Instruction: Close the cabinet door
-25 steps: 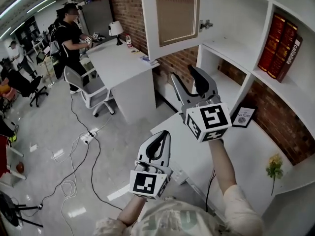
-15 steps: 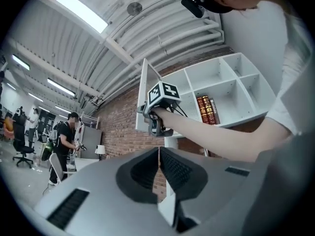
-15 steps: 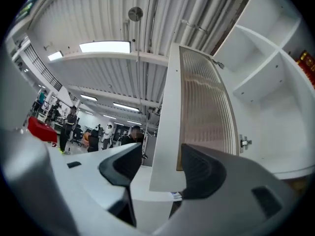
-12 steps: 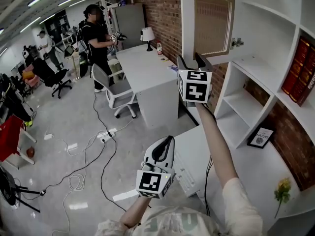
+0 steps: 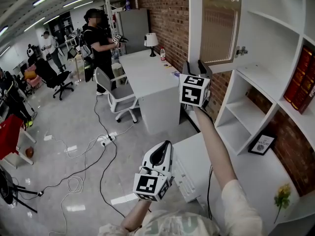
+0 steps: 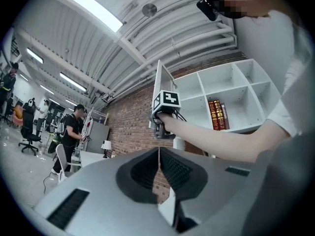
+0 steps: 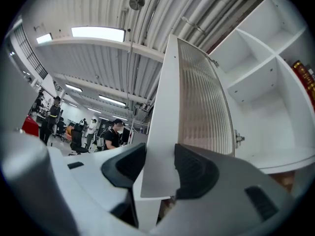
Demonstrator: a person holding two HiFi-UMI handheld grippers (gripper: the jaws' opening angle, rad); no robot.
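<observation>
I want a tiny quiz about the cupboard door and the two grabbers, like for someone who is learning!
1. True or false: the cabinet door is fully closed.
2. What sits between the right gripper jaws? A) a cup B) the door's lower corner C) nothing
3. Fill in: the left gripper jaws are ____.
Key: 1 false, it stands open. 2 B; the jaws have just been closing onto it. 3 shut, with nothing between them.
</observation>
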